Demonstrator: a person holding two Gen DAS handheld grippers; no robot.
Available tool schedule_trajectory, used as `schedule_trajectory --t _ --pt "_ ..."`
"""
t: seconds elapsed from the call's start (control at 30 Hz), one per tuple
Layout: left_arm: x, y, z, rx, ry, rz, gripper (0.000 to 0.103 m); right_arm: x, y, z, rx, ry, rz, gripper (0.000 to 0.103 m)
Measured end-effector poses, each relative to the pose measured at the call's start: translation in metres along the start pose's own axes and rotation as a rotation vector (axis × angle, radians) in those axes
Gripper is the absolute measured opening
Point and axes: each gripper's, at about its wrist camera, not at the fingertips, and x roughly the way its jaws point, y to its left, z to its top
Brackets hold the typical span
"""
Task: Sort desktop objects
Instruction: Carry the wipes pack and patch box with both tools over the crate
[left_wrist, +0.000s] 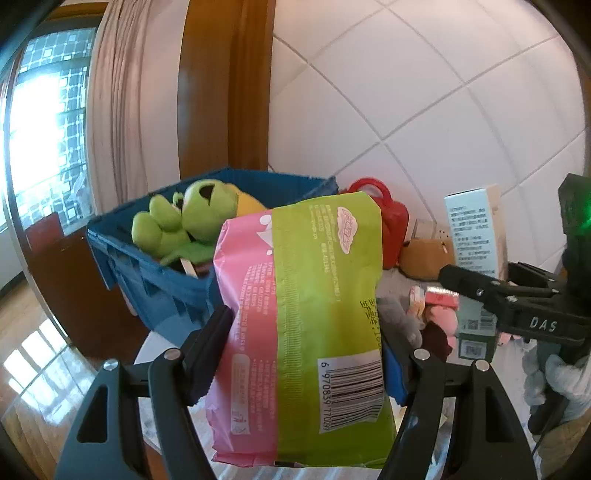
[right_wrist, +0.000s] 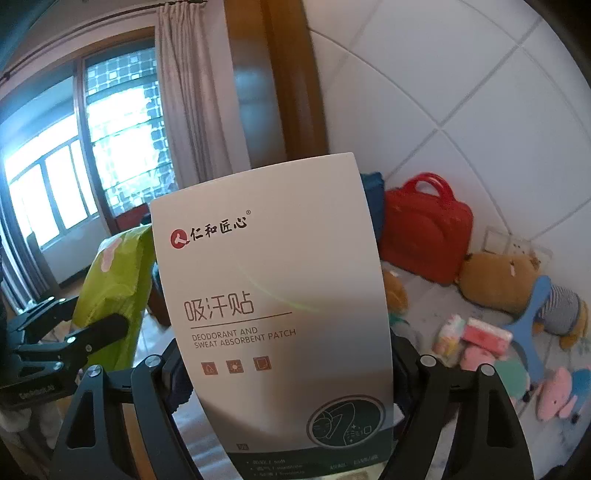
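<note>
Item 1: soft plastic pouch, pink and lime green (left_wrist: 303, 325), barcode panel at its lower end reading 6 970839 770…; the remaining print is too small to read. It stands with its long axis upright between the two black fingers of the left gripper (left_wrist: 306, 350), which is clamped on its sides.

Item 2: flat white-and-dark-green cardboard box (right_wrist: 273, 306), lettered "仁和匠心", "吸汗贴" and "DEODORANT AND SWEAT ABSORBENT PATCH", with three small orange icons beneath. It is held upright, long axis vertical, pinched in the right gripper (right_wrist: 288, 373). In the left view, the right tool's body shows the letters "DAS".

Item 3: blue ribbed plastic crate (left_wrist: 155, 273), at the left end of the table and ahead of the left gripper, beyond and left of the pouch. It contains a green plush frog (left_wrist: 184, 221). By judgement, the left hand is the nearer one to this crate, so the pouch would need to travel forward and left over the rim.

Item 4: loose goods on the pale tabletop (right_wrist: 428, 295), right of the crate:
- red hard plastic case with handle (right_wrist: 424, 236), against the tiled wall
- brown plush toy (right_wrist: 498, 277)
- pink plush pig (right_wrist: 557, 395)
- small tissue packets (right_wrist: 484, 332)
</note>
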Motion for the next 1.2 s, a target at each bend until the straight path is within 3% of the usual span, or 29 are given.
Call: schedule_trajectory --t 0.27,0.5,0.77,0.97,1.2 --pt "0.006 0.039 0.034 -0.008 -0.063 0.096 0.071 0.035 0.029 0.042 -0.054 -0.045 0.061 0.082" --pt "0.032 0.109 0.067 -0.043 -0.087 0.168 0.072 0.079 0.054 0.080 -0.051 -0.067 0.130 0.082" --pt "0.088 0.196 0.109 -0.006 -0.086 0.122 0.072 0.144 0.093 0.115 -0.029 -0.092 0.103 0.082" --pt "0.142 0.241 0.133 0.034 -0.034 0.096 0.072 0.197 0.115 0.142 0.008 -0.076 0.064 0.082" --pt "0.199 0.270 0.135 0.037 0.043 0.051 0.074 0.250 0.119 0.140 0.039 0.016 0.014 0.082"
